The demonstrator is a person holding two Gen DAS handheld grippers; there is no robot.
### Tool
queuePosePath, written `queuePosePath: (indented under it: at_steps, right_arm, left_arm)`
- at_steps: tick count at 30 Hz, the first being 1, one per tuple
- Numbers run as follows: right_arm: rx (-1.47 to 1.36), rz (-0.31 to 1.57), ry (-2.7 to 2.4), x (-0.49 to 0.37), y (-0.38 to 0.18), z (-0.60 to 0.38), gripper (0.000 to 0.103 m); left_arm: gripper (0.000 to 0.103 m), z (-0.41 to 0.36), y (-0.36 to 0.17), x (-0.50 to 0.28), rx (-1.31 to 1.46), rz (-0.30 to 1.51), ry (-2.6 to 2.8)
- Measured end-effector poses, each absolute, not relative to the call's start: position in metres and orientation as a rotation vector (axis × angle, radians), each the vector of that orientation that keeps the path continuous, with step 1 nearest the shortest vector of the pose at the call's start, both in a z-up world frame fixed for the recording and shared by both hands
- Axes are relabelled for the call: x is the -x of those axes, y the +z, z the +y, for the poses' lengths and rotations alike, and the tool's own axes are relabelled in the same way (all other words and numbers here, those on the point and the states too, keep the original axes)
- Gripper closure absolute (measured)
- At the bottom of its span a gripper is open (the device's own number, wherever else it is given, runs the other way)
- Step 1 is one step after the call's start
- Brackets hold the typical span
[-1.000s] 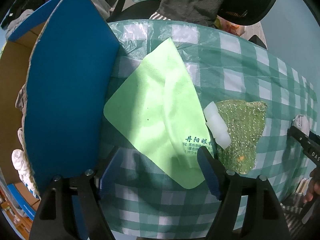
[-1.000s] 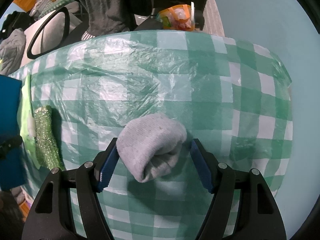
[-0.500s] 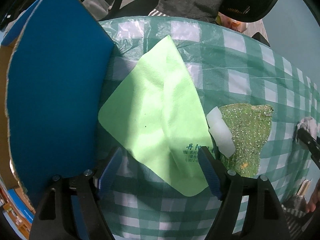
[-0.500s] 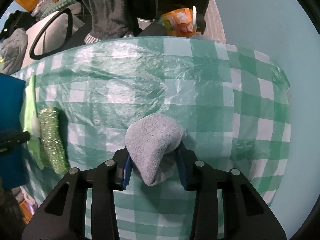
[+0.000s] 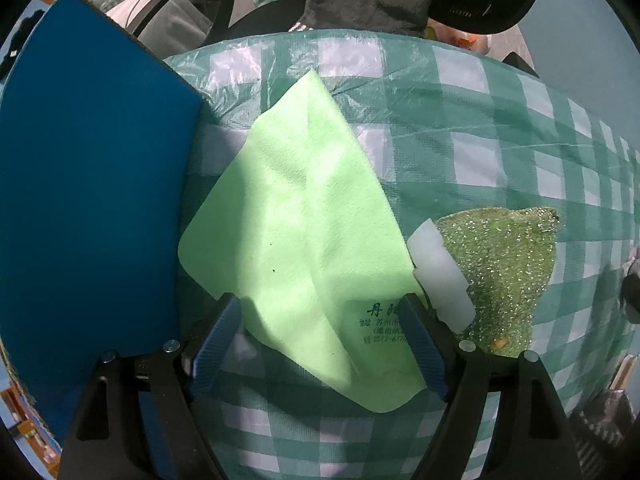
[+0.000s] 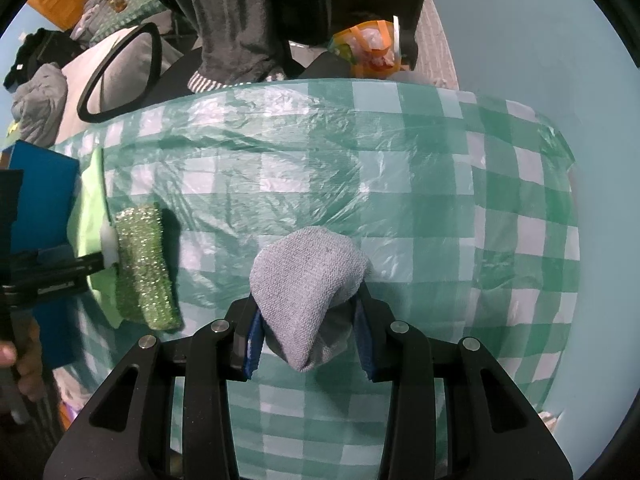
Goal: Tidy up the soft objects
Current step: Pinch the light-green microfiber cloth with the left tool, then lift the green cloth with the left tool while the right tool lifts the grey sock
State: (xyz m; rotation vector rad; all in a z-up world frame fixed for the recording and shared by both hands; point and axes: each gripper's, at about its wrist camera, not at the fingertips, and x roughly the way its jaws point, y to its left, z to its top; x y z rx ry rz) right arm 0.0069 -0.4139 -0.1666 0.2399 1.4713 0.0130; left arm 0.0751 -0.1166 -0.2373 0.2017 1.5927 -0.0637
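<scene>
The right gripper (image 6: 308, 344) has just been closing: a second ago its blue pads stood wide on either side of the rolled grey sock (image 6: 308, 276), and now they pinch the sock's near end, its rounded end rising away from the camera and leaning a little to the right. The sock's long axis runs roughly along the fingers. Beneath it the green-checked tablecloth (image 6: 440, 200) shows more of its far edge than before.

The left gripper (image 5: 320, 344) hangs with its jaws wide apart and nothing gripped; it sits closer over the light green cloth (image 5: 304, 216) than a second ago, its fingers straddling the cloth's near corner with the printed lettering. The cloth lies flat, one corner pointing to the table's far edge. Just right of it lies a glittery green scrub sponge (image 5: 504, 268) with a white band (image 5: 440, 276) touching the cloth's edge. A blue cardboard flap (image 5: 88, 184) stands at the cloth's left side. Beyond the table are a chair (image 6: 120, 76) and a person's dark clothing (image 6: 240, 16).
</scene>
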Motion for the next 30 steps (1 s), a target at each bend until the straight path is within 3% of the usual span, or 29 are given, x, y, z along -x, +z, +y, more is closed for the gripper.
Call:
queuePosePath:
  at_steps: [7,10,11,30]
  right_arm:
    - [-0.252,1.472,0.025,-0.003,-0.164,-0.407,0.066]
    - [-0.255,1.474,0.029,-0.001,-0.164,-0.405,0.066]
    - [-0.255,1.474,0.031,0.0,-0.163,-0.404,0.066]
    - [-0.248,1.453,0.077,0.018,-0.154,-0.386,0.066]
  left_arm:
    - [0.047,-0.12,-0.233,-0.072,-0.15,1.57,-0.129]
    - [0.079,-0.136,-0.228,-0.068,-0.178,1.551,-0.173]
    - [0.096,-0.139,-0.228,-0.067,-0.172,1.556,-0.187]
    - [0.1,-0.095,-0.214,-0.017,-0.096,1.542,-0.246]
